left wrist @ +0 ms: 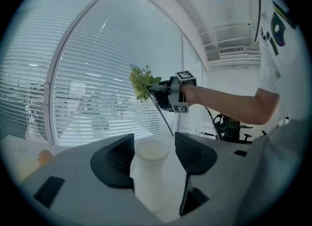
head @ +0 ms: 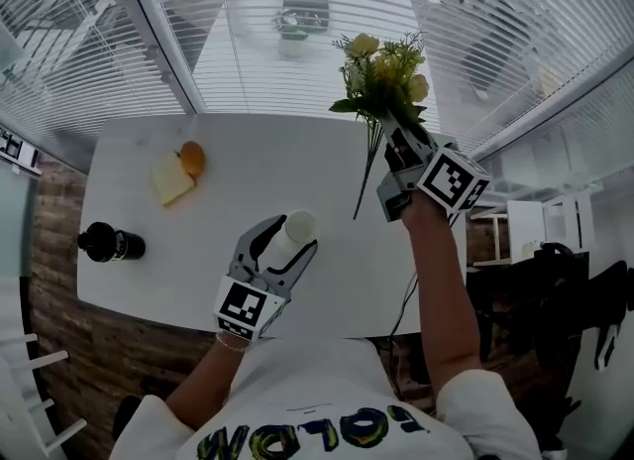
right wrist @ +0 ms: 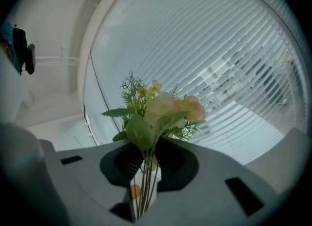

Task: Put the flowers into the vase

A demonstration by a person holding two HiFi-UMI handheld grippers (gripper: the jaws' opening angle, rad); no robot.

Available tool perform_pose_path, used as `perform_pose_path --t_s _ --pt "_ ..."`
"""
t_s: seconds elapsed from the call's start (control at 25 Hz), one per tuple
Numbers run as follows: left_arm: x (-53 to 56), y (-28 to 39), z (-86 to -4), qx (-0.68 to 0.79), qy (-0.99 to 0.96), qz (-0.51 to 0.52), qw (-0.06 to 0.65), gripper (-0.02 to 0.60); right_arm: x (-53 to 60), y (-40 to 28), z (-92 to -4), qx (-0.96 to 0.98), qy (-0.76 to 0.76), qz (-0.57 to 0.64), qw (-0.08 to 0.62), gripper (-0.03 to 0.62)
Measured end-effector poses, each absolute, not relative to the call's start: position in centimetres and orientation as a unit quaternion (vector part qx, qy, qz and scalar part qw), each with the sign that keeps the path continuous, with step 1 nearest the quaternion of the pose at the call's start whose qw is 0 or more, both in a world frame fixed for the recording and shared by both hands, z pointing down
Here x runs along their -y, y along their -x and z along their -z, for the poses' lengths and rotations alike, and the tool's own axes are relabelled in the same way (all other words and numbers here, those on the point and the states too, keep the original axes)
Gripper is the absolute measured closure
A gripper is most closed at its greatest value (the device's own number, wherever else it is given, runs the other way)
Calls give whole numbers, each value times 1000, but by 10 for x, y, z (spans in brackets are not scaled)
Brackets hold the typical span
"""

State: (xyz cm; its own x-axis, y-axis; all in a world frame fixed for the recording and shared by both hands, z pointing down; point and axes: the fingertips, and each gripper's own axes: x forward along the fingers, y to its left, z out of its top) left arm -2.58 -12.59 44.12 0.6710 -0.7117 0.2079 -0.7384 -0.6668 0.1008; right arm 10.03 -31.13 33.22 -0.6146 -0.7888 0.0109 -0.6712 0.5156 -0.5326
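Fingers spread on left gripper (head: 286, 237); right gripper (head: 406, 141) clamped (higher).

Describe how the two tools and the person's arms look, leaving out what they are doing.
Both the left tool and right tool have light grey bodies with dark, ribbed pads. Each carries a cube of black-and-white square markers at the wrist. A thin dark cable hangs below the right arm. The person wears a white short-sleeved shirt with yellow-green lettering; forearms are bare.

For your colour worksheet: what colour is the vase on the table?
Plain white; the vase shows best in the left gripper view.
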Motion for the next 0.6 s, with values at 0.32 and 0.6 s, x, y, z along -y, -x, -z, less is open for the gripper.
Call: perform_pose_path --t_s 0.32,0.6 --pt "129 32 -450 401 -907 -76 101 313 303 -65 -292 -872 393 241 166 522" --pt "127 25 -450 402 -907 -79 102 314 287 -41 -271 -880 357 238 204 522"
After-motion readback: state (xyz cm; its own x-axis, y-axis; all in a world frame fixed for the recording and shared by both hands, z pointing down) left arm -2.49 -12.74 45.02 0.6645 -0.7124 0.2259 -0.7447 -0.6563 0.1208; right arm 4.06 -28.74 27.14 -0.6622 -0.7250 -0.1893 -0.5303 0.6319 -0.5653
